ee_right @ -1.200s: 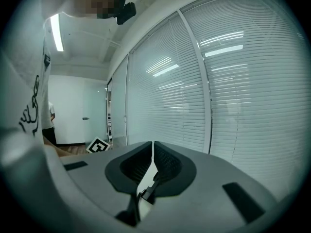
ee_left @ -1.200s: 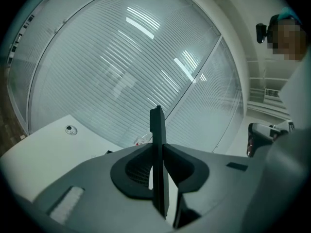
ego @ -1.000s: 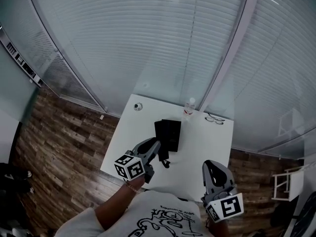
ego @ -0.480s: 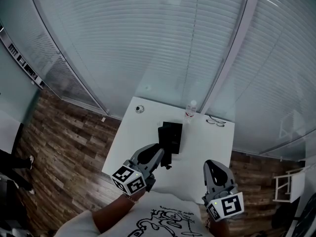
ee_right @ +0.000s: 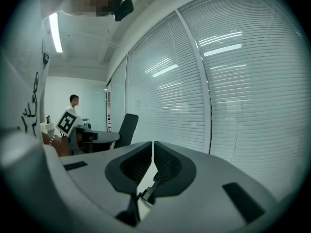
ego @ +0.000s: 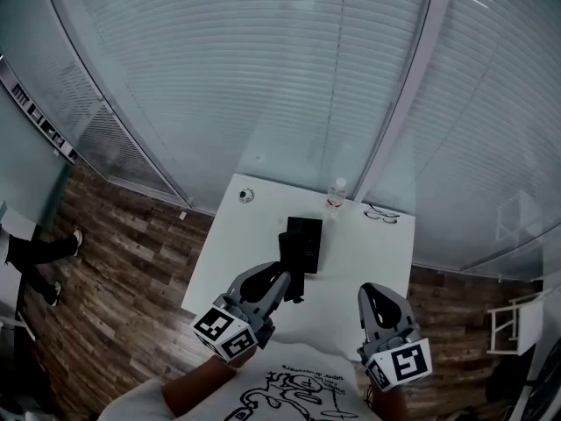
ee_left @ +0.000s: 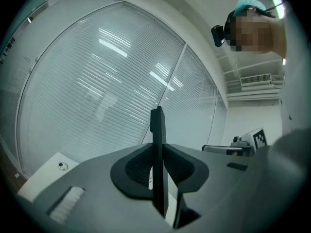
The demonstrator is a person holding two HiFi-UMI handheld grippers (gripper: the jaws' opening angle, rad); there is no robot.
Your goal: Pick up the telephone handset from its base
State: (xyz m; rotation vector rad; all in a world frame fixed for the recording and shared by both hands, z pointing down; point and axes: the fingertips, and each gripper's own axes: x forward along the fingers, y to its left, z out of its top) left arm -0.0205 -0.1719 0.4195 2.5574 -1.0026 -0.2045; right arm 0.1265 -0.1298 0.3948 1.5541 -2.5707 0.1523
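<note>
**Handset clamped in left gripper**

Head view: left gripper [ego: 275, 284] holds the black handset [ego: 293, 279] at the near-left edge of the base [ego: 307, 238] on the white table [ego: 372, 253]. Right gripper [ego: 377, 291] is well apart.

Left gripper view: jaws clamp the handset edge-on, long axis upright past the tips.

Right gripper view: jaws together, empty.

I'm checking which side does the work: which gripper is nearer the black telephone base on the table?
Left. The left gripper sits at the near edge of the telephone base, shut on the handset. The right gripper hangs apart, off to the base's right.
</note>
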